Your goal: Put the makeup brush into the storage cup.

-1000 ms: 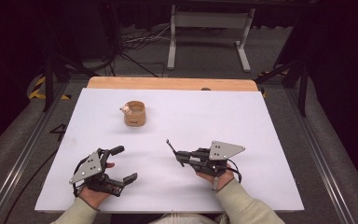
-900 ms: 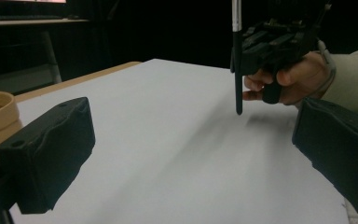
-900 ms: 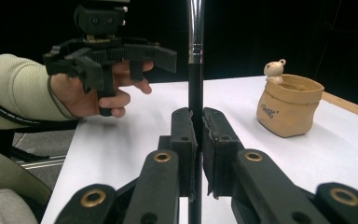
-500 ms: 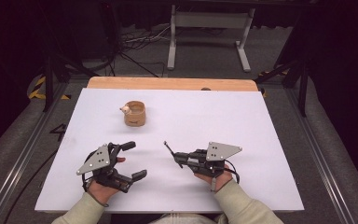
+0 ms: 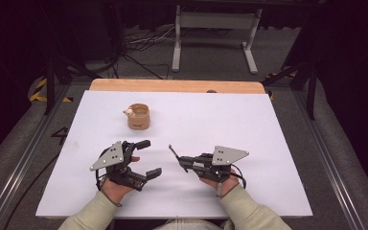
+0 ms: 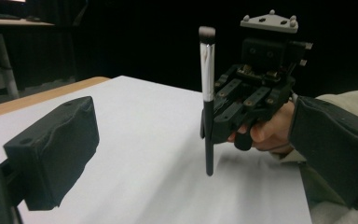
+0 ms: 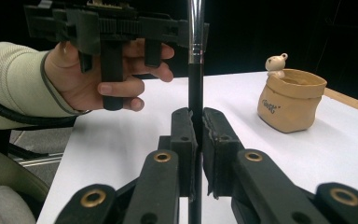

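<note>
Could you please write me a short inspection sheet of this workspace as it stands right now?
Surface: white sheet over a wooden table, unmarked.
Job's things: makeup brush, black handle, silver ferrule, bristles up, clamped in the right gripper; tan pot with a small bear figure on its rim, standing upright beyond the left gripper.
Clutter: nothing seen.
Grippers: right jaws shut on the brush handle; left jaws open, with nothing between them.
Cables: a black cable loops by the right wrist; more cables lie on the floor beyond the table.
Surroundings: dark room, a grey metal stand behind the table, yellow-black tape on the floor.
</note>
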`<state>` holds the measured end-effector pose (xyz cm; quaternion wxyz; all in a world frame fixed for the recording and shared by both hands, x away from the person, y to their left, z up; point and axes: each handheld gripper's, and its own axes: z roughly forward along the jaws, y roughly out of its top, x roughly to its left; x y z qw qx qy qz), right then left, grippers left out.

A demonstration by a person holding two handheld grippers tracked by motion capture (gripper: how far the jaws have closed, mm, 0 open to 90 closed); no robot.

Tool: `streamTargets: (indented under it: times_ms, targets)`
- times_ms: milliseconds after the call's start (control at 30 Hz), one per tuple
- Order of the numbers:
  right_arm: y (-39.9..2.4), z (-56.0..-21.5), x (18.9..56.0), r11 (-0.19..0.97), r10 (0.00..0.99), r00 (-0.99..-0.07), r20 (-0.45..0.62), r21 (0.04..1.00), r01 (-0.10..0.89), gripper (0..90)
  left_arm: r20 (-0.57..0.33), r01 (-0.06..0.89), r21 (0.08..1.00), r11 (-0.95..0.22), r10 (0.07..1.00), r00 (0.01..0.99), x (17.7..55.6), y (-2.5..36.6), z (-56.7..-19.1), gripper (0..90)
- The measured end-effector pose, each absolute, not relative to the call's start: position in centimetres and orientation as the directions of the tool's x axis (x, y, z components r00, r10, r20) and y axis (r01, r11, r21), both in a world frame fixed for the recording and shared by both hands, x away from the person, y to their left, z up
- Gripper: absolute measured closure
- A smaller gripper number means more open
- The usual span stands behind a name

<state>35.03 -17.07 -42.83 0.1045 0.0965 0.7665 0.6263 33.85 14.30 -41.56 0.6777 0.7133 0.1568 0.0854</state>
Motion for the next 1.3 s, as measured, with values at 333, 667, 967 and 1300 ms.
streamTargets:
  times_ms: [333,667,967,1300]
  targets:
    - [-17.1,-43.0,35.1,0.204,0.287,-0.957,-0.039,0.979,0.021,83.7,-0.082,0.1,0.994,-0.042,0.319,0.944,34.0,12.8,-40.9,5.8]
    - [-17.2,-43.0,35.1,0.203,0.291,-0.956,-0.041,0.979,0.02,83.7,-0.09,0.105,0.993,-0.046,0.26,0.961,34.1,11.9,-40.5,25.7]
    - [-17.1,-43.0,35.1,0.203,0.286,-0.957,-0.046,0.979,0.013,83.7,-0.111,0.129,0.99,-0.052,0.261,0.959,34.6,11.3,-40.7,42.1]
    - [-17.1,-43.0,35.0,0.201,0.282,-0.958,-0.044,0.98,0.014,83.7,-0.117,0.134,0.99,-0.047,0.259,0.959,34.6,10.8,-40.8,62.8]
